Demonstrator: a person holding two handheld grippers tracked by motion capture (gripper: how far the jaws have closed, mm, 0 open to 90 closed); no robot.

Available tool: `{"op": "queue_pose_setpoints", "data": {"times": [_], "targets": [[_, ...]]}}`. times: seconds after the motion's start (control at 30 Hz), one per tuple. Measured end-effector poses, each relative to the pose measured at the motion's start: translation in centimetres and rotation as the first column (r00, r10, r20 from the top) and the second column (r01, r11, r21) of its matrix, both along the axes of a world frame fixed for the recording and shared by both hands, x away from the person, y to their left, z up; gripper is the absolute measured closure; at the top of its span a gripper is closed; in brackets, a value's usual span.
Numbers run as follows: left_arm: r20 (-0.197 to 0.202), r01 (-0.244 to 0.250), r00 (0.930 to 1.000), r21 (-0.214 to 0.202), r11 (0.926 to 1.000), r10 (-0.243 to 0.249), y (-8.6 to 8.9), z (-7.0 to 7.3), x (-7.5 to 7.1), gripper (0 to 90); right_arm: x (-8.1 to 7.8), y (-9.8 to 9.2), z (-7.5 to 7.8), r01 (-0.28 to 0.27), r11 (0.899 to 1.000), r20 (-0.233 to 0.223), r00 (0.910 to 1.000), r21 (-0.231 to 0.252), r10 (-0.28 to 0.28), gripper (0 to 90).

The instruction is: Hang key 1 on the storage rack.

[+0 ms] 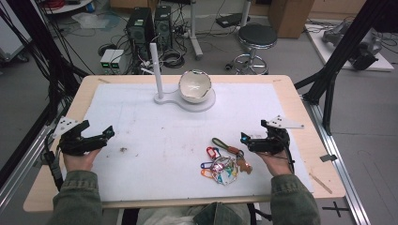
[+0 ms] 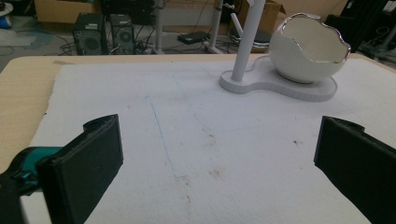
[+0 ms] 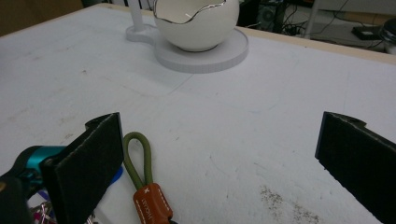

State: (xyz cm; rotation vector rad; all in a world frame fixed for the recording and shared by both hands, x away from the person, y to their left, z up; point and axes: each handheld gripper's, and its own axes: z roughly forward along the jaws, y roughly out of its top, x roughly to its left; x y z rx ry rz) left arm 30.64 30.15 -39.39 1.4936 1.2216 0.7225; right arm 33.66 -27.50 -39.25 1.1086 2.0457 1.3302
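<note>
White foam sheet (image 1: 155, 140), stained in places, covers most of our pale wooden desk (image 1: 309, 122); we list what lies on it.

Item one: a bunch of keys and coloured plastic tags (image 1: 223, 167), red, blue, orange and more, heaped on the sheet at the near right. An olive-green cord loop (image 3: 138, 156) with a brown leather tab (image 3: 152, 204) runs out from the heap toward the far side.

Item two: our right gripper (image 1: 256, 141), held in the right hand (image 1: 277, 161) just right of the bunch, apart from it. Its fingers (image 3: 91, 161) are spread wide and hold nothing. In the right gripper view the cord loop lies just beside the left-hand finger; we cannot tell whether they touch.

Item three: our left gripper (image 1: 96, 136), held in the left hand (image 1: 80, 159) at the near left, well apart from the keys. Its fingers (image 2: 88, 165) are likewise spread wide over bare sheet, holding nothing.

Item four: a white stand (image 1: 185, 101) at the far middle of the sheet, with an upright post (image 1: 156, 70) and a cracked-egg-shaped bowl (image 1: 195, 86), silver-rimmed, on its round base.

Beyond the desk: computer towers (image 1: 150, 26), cables and a black stool (image 1: 256, 37) on the floor.
</note>
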Motion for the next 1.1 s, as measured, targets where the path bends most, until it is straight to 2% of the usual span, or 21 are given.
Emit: {"op": "queue_pose_setpoints", "data": {"times": [0.1, 0.27, 0.37, 0.47, 0.63, 1.03, 1.1], "targets": [[-0.003, 0.001, 1.0000, 0.002, 1.0000, -0.001, 0.0, 0.0, 0.0, 1.7, 0.1, 0.3, -0.2, -0.008, 1.000, -0.008, 0.9999, -0.014, 0.008, 0.4], [-0.008, 0.007, 0.9999, 0.006, 1.0000, -0.007, 0.0, -0.1, 0.1, 1.7, 0.3, 0.8, -0.5, -0.034, 0.999, -0.039, 0.9987, -0.025, 0.033, 0.4], [-0.009, 0.005, 1.0000, 0.005, 1.0000, -0.005, -0.1, -0.1, 0.1, 1.7, 0.5, 1.2, -0.9, -0.054, 0.998, -0.073, 0.9960, -0.033, 0.051, 0.4], [-0.009, 0.005, 0.9999, 0.006, 1.0000, -0.005, -0.1, -0.1, 0.1, 1.7, 0.6, 1.4, -1.0, -0.063, 0.997, -0.082, 0.9949, -0.041, 0.060, 0.4], [-0.011, 0.004, 0.9999, 0.013, 0.9999, -0.004, -0.1, -0.1, 0.1, 1.7, 0.9, 1.6, -1.3, -0.077, 0.996, -0.117, 0.9905, -0.041, 0.072, 0.5], [-0.009, 0.002, 1.0000, 0.012, 0.9999, -0.002, -0.1, -0.1, 0.1, 1.7, 1.4, 2.2, -2.1, -0.114, 0.991, -0.188, 0.9772, -0.076, 0.098, 0.4], [-0.009, 0.005, 1.0000, 0.015, 0.9999, -0.005, -0.1, -0.1, 0.1, 1.7, 1.5, 2.3, -2.2, -0.119, 0.989, -0.189, 0.9767, -0.083, 0.102, 0.4]]}}
